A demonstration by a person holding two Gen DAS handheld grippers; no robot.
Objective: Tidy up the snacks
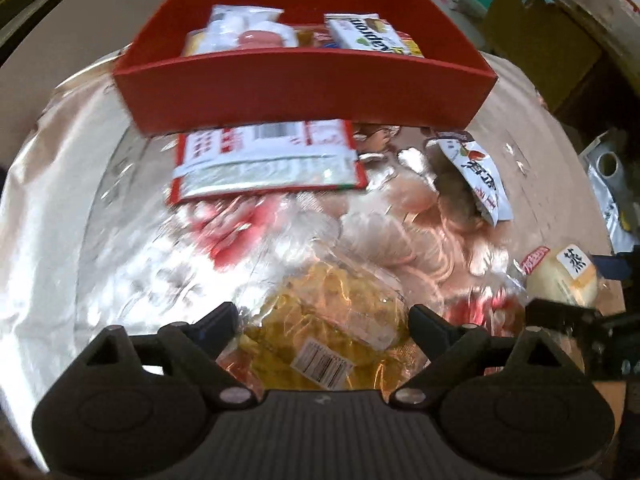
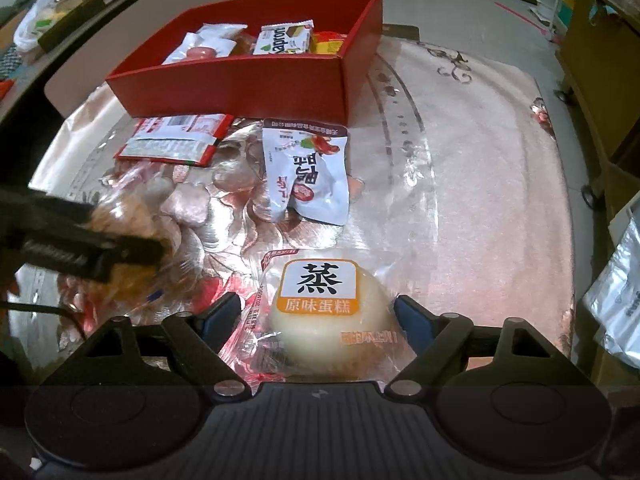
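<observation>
A red box [image 1: 304,88] with several snack packs stands at the table's far side; it also shows in the right wrist view [image 2: 240,84]. My left gripper [image 1: 322,322] is open around a clear bag of yellow snacks [image 1: 332,320]. My right gripper [image 2: 318,316] is open around a wrapped steamed cake [image 2: 332,320], which also shows in the left wrist view [image 1: 568,276]. A red-and-white packet [image 1: 268,160] lies before the box, also seen from the right wrist [image 2: 176,138]. A white date pouch [image 2: 308,172] lies mid-table, also in the left wrist view [image 1: 476,172].
The table wears a shiny pink floral cloth [image 2: 480,160]. The left gripper's fingers [image 2: 80,240] reach in from the left of the right wrist view. Cardboard boxes [image 1: 532,36] and a silver bag [image 2: 616,308] stand off the table's right side.
</observation>
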